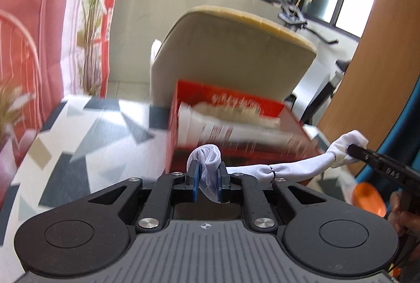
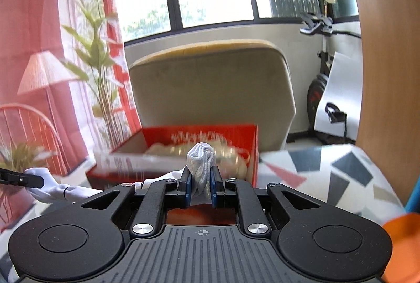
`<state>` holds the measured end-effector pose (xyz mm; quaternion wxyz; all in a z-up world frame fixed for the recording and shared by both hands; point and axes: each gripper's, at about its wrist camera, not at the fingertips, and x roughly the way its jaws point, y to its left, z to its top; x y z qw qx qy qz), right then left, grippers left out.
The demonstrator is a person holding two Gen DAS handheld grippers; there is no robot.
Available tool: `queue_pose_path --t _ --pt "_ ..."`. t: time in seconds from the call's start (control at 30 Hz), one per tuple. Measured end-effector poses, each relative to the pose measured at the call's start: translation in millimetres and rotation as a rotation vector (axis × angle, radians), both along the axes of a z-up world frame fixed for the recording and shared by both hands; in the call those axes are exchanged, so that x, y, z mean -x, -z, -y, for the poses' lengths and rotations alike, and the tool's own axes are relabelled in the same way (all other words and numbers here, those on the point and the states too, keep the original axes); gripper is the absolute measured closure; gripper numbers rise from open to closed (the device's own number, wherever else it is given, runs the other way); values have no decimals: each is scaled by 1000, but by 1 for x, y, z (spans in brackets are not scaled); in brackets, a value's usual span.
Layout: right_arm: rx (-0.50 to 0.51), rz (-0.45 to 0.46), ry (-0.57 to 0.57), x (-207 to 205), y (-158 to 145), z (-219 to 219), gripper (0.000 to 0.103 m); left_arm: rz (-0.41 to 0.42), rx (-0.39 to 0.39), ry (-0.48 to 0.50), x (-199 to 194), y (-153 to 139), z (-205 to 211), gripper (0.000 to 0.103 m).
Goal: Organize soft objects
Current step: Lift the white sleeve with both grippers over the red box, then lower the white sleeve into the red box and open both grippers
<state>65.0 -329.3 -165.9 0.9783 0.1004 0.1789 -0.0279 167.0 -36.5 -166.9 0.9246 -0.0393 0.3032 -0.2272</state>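
Sock [image 1: 296,167] fabric spans both views. In the left wrist view, the left gripper [image 1: 208,179] pinches one bunched end of the white sock while the right gripper [image 1: 354,151] clamps the other, stretching it in front of the red box [image 1: 288,122] on the patterned table [image 1: 86,130]. In the right wrist view, the right gripper [image 2: 200,184] is closed on its end, facing the box. Judging by this, the sock is not yet stowed; placing it remains.

Tabletop [image 1: 86,125]: covered in a white cloth printed with grey, dark blue, tan and red triangles and blocks.
Red box [image 1: 236,125]: open-topped, resting directly on the tabletop near its far edge; white lettering on its inner wall.
Box contents: pale items, too blurred to identify.
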Motion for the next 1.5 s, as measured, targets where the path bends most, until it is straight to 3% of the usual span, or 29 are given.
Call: queue_pose_path --t 0.27,0.43,0.6,0.73,0.93,1.13,1.5 --pt "44 64 6 -29 -32 13 90 47 30 -43 -31 -40 16 89" --pt "73 70 8 -56 -40 18 90 119 -9 -38 -54 -60 33 89" --pt "101 54 28 -84 -39 27 90 179 -102 -4 -87 -66 63 89" --pt "136 24 50 -106 -30 38 90 153 -190 28 -120 -50 87 89" --pt "158 -71 55 -144 4 45 90 45 -290 43 -158 -2 106 89" --pt "190 -138 52 -163 34 38 90 40 -383 74 -173 22 121 89" --pt "264 -231 -44 -184 48 18 91 -15 -458 153 -184 46 131 89"
